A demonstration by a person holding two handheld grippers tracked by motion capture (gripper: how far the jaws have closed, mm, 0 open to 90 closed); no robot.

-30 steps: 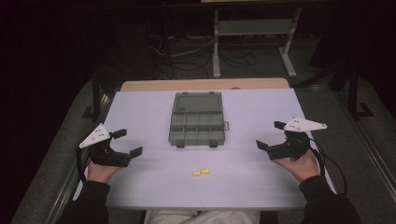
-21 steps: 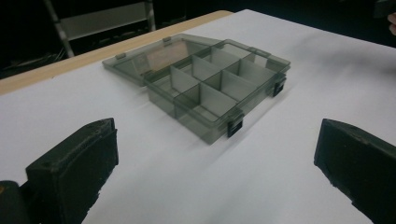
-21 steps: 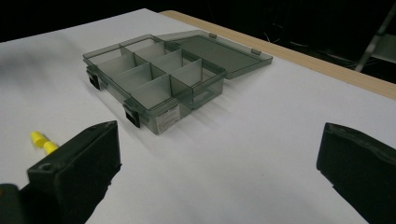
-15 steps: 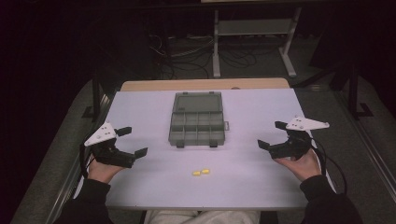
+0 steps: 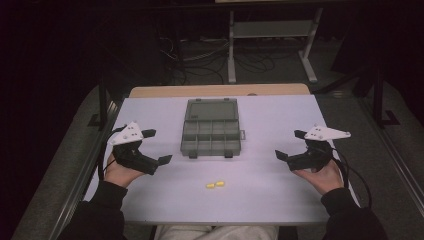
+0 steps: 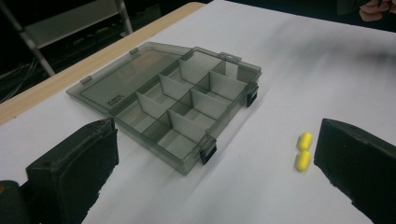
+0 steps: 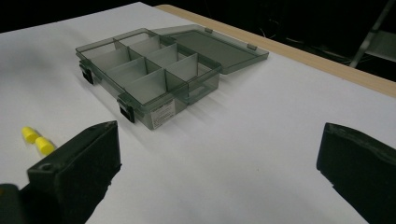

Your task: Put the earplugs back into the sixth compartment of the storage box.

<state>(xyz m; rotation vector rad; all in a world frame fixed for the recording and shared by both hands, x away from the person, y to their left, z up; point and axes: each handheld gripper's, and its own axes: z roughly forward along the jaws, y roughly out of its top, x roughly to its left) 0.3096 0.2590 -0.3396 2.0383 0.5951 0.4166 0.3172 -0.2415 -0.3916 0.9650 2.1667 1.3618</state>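
Note:
A grey see-through compartment box (image 5: 211, 134) lies open at the middle of the white table (image 5: 270, 115), its lid folded flat toward the far side. All its compartments (image 6: 187, 105) look empty (image 7: 140, 60). Two small yellow pieces (image 5: 215, 184) lie side by side on the table in front of the box (image 6: 303, 151) (image 7: 37, 140). My left gripper (image 5: 157, 146) hovers open at the left of the box, nothing between its jaws. My right gripper (image 5: 290, 145) hovers open at the right, also holding nothing.
A wooden strip (image 5: 220, 90) edges the table's far side. Beyond it, on the dark floor, stand a metal frame (image 5: 270, 40) and loose cables (image 5: 200, 55). Dark rails (image 5: 102, 105) flank the table at both sides.
My left gripper has shifted right and slightly nearer to the box and the yellow pieces. The right gripper has barely moved. Both stay open.

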